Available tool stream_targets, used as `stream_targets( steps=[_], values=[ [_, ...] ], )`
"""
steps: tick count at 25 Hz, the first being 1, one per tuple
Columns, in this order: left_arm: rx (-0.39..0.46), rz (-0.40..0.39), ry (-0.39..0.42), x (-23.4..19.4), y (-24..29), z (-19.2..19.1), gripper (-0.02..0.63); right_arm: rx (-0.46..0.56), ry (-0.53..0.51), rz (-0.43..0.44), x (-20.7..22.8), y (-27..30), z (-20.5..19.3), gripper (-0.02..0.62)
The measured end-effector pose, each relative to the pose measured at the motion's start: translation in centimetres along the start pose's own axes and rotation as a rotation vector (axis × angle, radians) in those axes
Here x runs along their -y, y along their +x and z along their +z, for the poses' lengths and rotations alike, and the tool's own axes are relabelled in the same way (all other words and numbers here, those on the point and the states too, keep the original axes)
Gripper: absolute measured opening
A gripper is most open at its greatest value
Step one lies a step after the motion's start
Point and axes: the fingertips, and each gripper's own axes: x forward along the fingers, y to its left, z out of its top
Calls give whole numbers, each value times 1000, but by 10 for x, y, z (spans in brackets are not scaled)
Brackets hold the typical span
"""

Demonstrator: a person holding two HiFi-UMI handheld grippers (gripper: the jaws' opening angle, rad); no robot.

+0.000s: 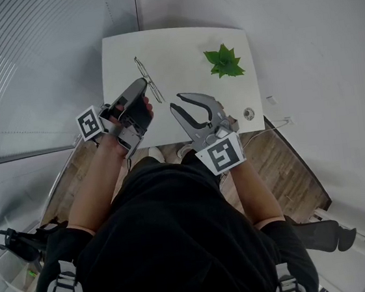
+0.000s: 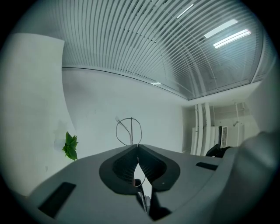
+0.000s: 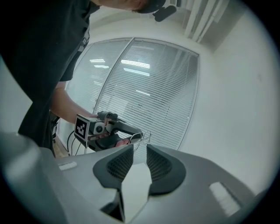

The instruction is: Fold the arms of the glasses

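while clamped, glasses (image 1: 149, 80) look wiry (thin-rimmed).

Right hand-held gripper (image 3: 139, 148) jaws apart, left hand-held gripper (image 3: 135, 133) gripping glasses (image 3: 145, 136) ahead

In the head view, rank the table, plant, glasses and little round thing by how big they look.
1. table
2. plant and glasses: too close to rank; the glasses are longer but wire-thin
3. little round thing

Thin metal-wire glasses (image 1: 151, 81); matt white table (image 1: 178, 47); wooden floor (image 1: 290, 169).
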Motion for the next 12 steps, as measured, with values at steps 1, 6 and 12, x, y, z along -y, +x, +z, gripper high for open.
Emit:
stream_targets(
  steps=[1, 6, 12],
  values=[
    [0, 1, 0, 0, 0, -1, 12, 21, 13, -10, 3, -3, 2, 104],
    [-5, 16, 0, -4, -2, -6, 12, 121, 250, -122, 33, -20, -4, 35],
    [-8, 33, -4, -7, -3, -15, 12, 142, 356, -204, 62, -37, -20, 12]
  ],
)
